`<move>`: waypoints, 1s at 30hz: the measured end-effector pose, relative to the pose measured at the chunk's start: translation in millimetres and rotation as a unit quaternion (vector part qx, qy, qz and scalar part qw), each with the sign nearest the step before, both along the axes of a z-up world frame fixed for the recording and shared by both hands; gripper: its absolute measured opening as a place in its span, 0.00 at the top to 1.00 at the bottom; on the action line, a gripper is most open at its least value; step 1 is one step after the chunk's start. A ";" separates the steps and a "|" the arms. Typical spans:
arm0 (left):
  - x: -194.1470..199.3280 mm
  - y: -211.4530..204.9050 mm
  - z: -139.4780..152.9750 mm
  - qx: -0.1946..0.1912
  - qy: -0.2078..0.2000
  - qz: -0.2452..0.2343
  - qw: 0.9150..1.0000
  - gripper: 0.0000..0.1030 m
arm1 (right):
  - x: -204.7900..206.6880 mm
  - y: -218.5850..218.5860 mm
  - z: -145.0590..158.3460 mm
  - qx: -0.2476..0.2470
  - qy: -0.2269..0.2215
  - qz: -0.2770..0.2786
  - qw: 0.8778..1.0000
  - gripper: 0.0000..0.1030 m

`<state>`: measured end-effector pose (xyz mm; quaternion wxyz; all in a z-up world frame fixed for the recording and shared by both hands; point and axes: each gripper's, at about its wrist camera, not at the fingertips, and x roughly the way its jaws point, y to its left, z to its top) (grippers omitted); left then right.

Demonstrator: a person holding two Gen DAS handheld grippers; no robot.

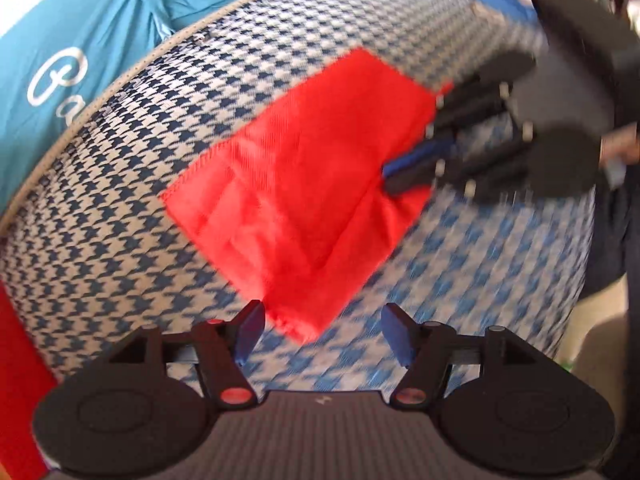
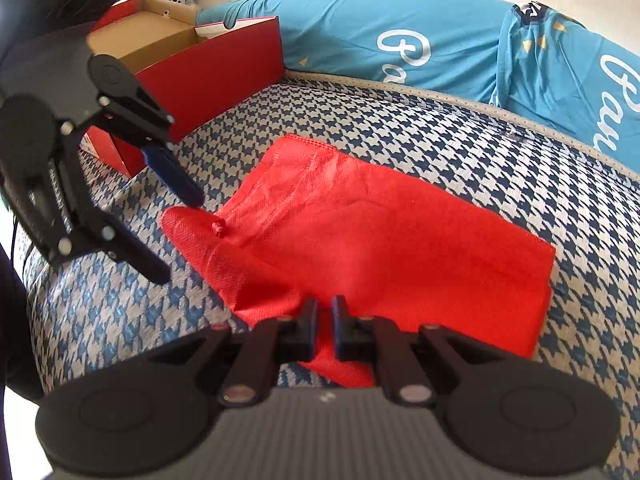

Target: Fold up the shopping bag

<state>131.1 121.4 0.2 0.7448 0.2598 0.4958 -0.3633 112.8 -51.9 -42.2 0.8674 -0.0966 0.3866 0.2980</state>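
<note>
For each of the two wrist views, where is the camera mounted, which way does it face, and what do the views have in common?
Left wrist: sits behind the open left gripper, looking across the red bag at the right gripper pinching the bag's far edge.
Right wrist: sits behind the right gripper, nearly shut on the bag's near edge, facing the red box and teal bedding; the left gripper shows at left.
Shared: bag, houndstooth cover, both grippers.

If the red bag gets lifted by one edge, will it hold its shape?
Probably not: the red bag lies creased and puckers at the right tongs, so likely floppy. Thin mesh weave suggests it's light and could slide on the patterned cloth.
</note>
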 end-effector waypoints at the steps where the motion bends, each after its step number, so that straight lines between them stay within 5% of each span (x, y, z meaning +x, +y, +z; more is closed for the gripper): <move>1: -1.6 2.6 -0.6 -0.007 -0.010 -0.002 1.000 0.38 | -1.6 -0.2 0.9 0.000 0.000 -0.001 1.000 0.95; 7: -19.9 3.3 6.7 -0.022 -0.107 -0.019 0.994 0.38 | -5.6 -0.9 1.0 0.001 0.000 -0.003 1.000 0.95; 10: -26.4 8.5 12.2 -0.031 -0.114 -0.056 0.991 0.38 | -5.2 0.0 0.9 -0.001 -0.001 -0.003 1.000 0.95; 16: -19.3 -9.7 -5.3 -0.015 -0.083 -0.085 0.993 0.40 | -3.3 1.7 0.4 -0.003 -0.002 -0.004 1.000 0.95; 23: -8.7 -3.2 -13.6 -0.039 -0.037 -0.048 0.997 0.61 | -1.6 2.5 1.3 -0.001 0.001 -0.006 1.000 0.95; 30: 8.1 2.1 -17.4 -0.060 0.027 -0.014 0.998 0.62 | -0.2 2.5 1.0 0.002 0.004 -0.008 1.000 0.95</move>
